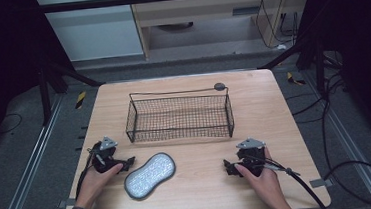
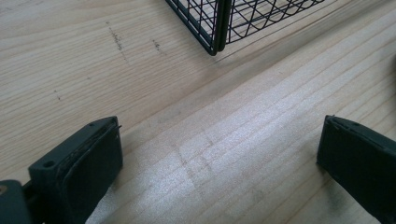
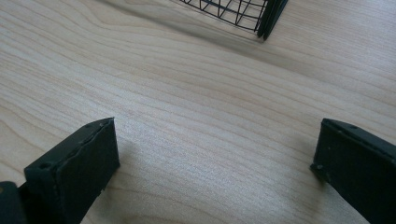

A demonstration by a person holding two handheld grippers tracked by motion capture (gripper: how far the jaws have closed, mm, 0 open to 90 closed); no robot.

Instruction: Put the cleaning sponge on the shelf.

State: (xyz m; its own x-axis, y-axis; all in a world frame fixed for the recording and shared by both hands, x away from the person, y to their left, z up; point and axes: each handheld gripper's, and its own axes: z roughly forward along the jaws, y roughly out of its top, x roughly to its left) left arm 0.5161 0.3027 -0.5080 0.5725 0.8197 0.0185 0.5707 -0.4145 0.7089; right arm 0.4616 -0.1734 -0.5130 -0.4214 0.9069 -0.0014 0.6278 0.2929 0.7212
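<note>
Left gripper (image 1: 128, 162) and right gripper (image 1: 227, 167) both gape wide, empty. Peanut-shaped scrub pad (image 1: 150, 175) beside wire basket (image 1: 179, 117): probably light, soft; pinch its narrow waist.

A black wire mesh basket (image 1: 179, 117) sits mid-frame on the light wooden table (image 1: 269, 113); a silvery peanut-shaped pad (image 1: 149, 175) lies lower left; grippers flank it.

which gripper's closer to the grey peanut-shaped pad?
Left. The left gripper sits just beside the pad's left end; the right gripper is well off to its right.
</note>
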